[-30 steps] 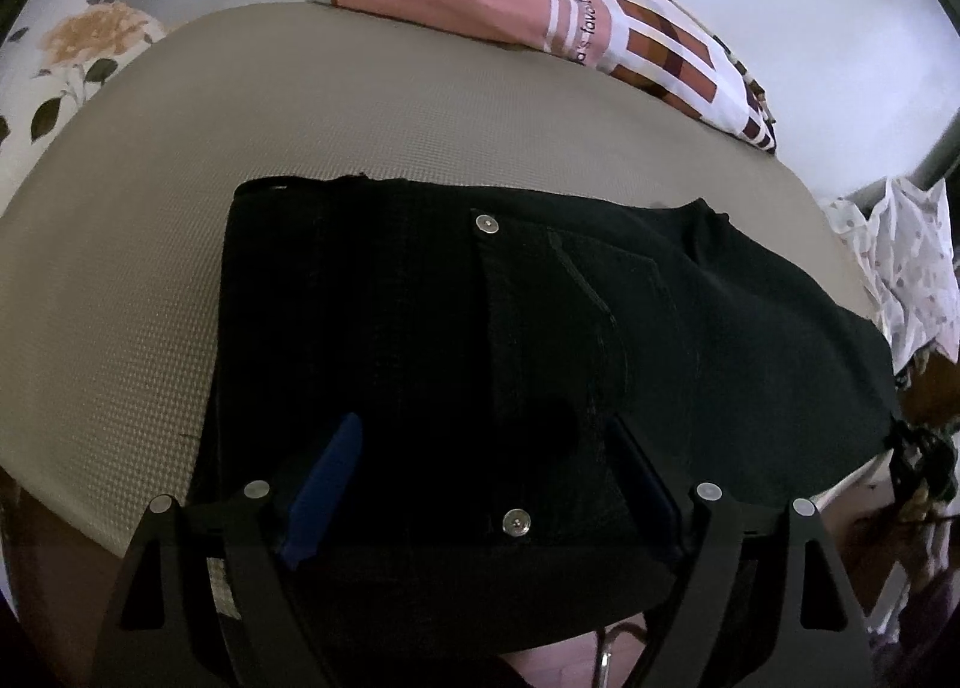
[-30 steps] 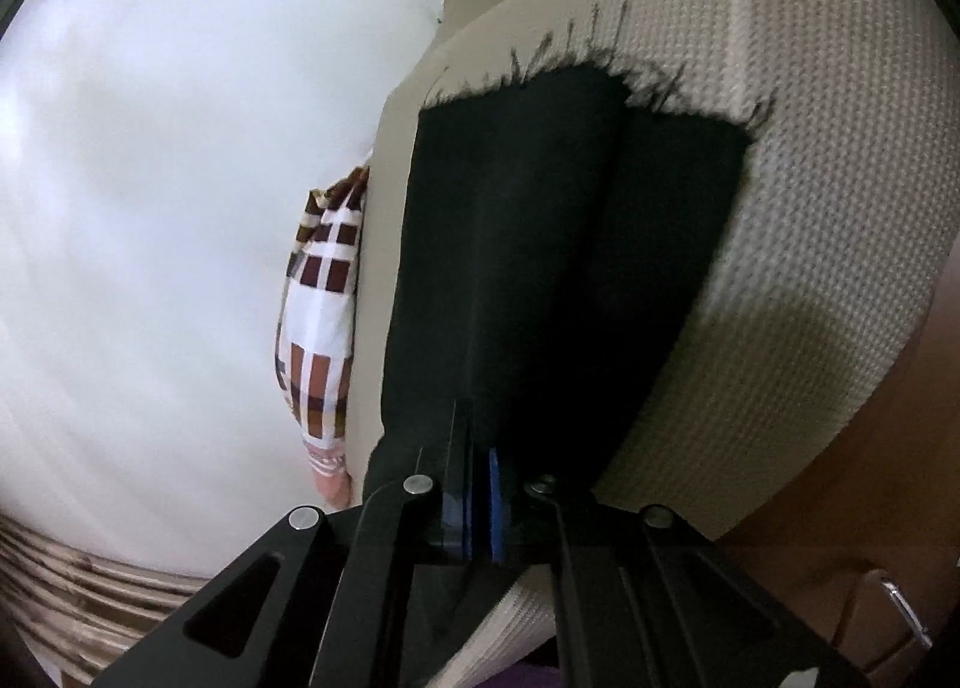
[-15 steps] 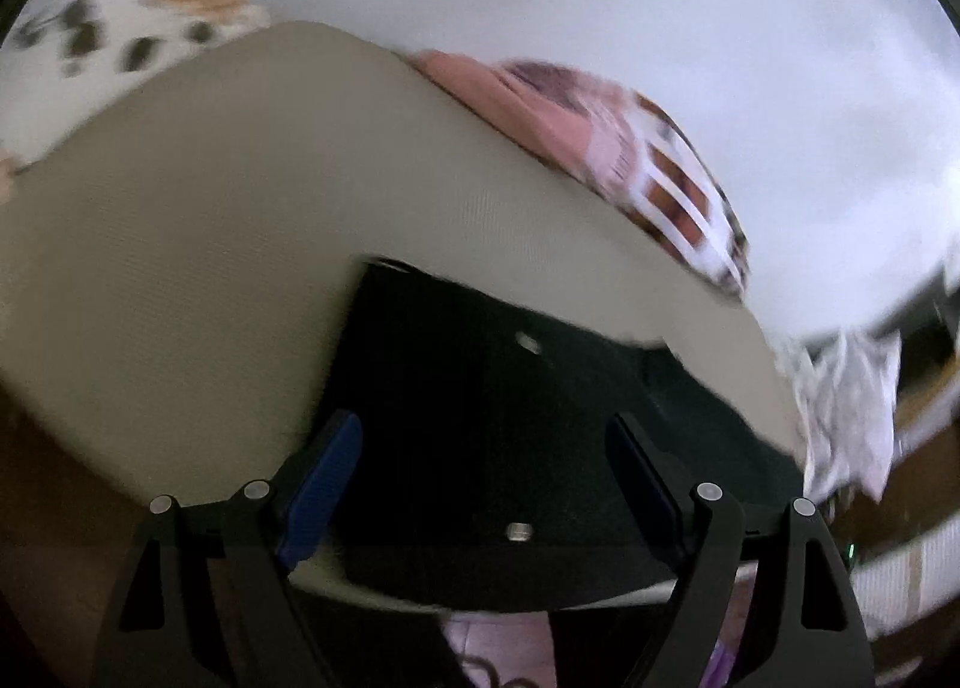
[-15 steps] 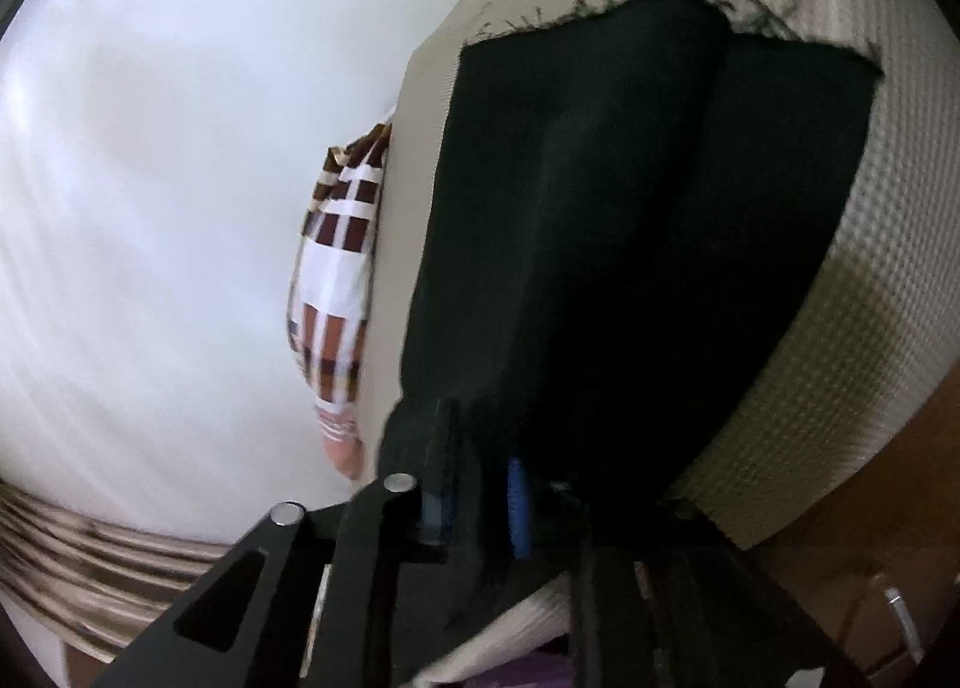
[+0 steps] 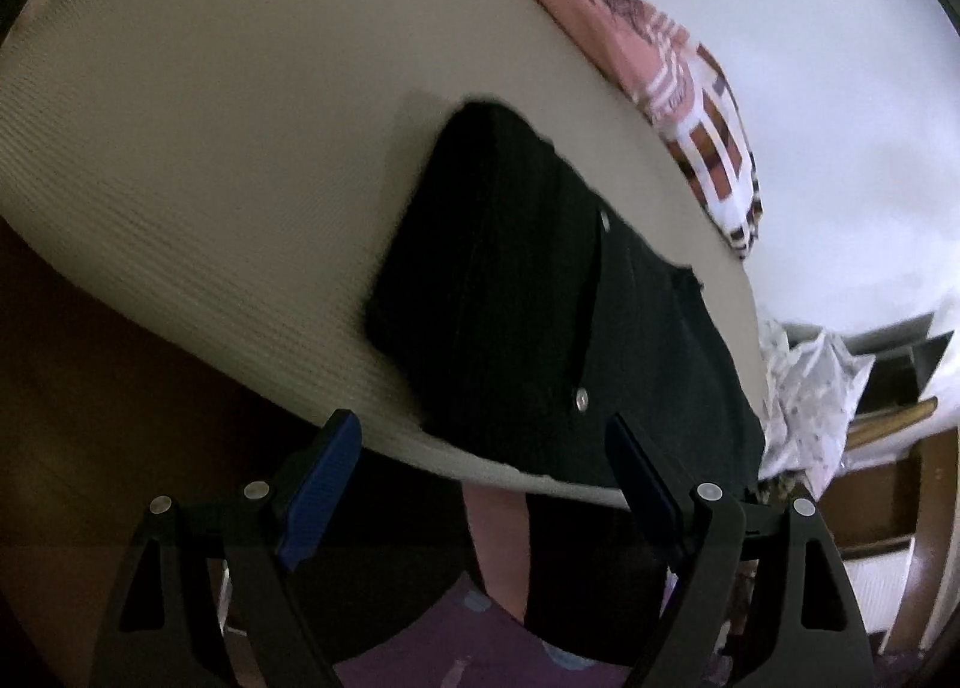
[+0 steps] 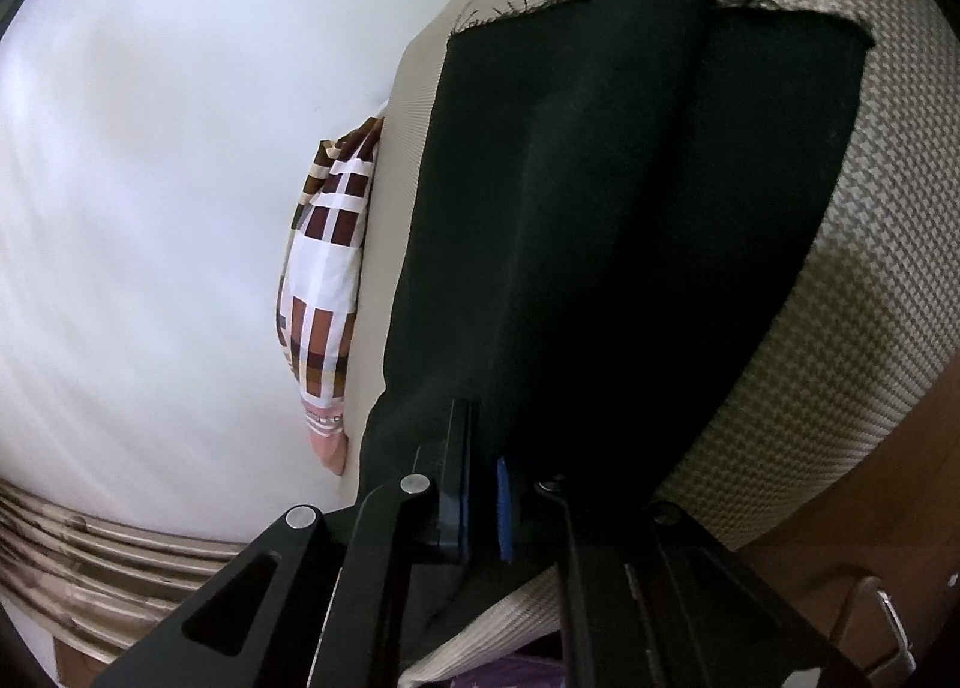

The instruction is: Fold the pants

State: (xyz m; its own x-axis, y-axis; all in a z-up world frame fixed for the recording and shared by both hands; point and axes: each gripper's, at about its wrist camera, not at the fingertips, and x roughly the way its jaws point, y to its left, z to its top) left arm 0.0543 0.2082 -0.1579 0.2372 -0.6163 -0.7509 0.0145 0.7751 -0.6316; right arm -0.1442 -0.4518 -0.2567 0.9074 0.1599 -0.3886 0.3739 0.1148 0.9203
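Observation:
Black pants (image 5: 540,316) lie on a beige woven mat (image 5: 210,148), waistband with metal buttons toward the near edge. My left gripper (image 5: 480,466) is open and empty, pulled back off the mat's edge, below the pants. In the right wrist view the pants (image 6: 630,238) stretch away to a frayed hem at the top. My right gripper (image 6: 483,502) is nearly closed with black cloth of the pants between its blue pads.
A pink and brown checked cloth (image 5: 690,106) lies at the mat's far edge; it also shows in the right wrist view (image 6: 327,268). A white wall stands behind. Spotted white fabric (image 5: 804,388) hangs at right. Brown floor lies beside the mat (image 6: 870,280).
My left gripper has drawn back from over the pants' waistband and off the mat's near edge, tilting left. My right gripper stays clamped on the cloth, its pads a little further apart.

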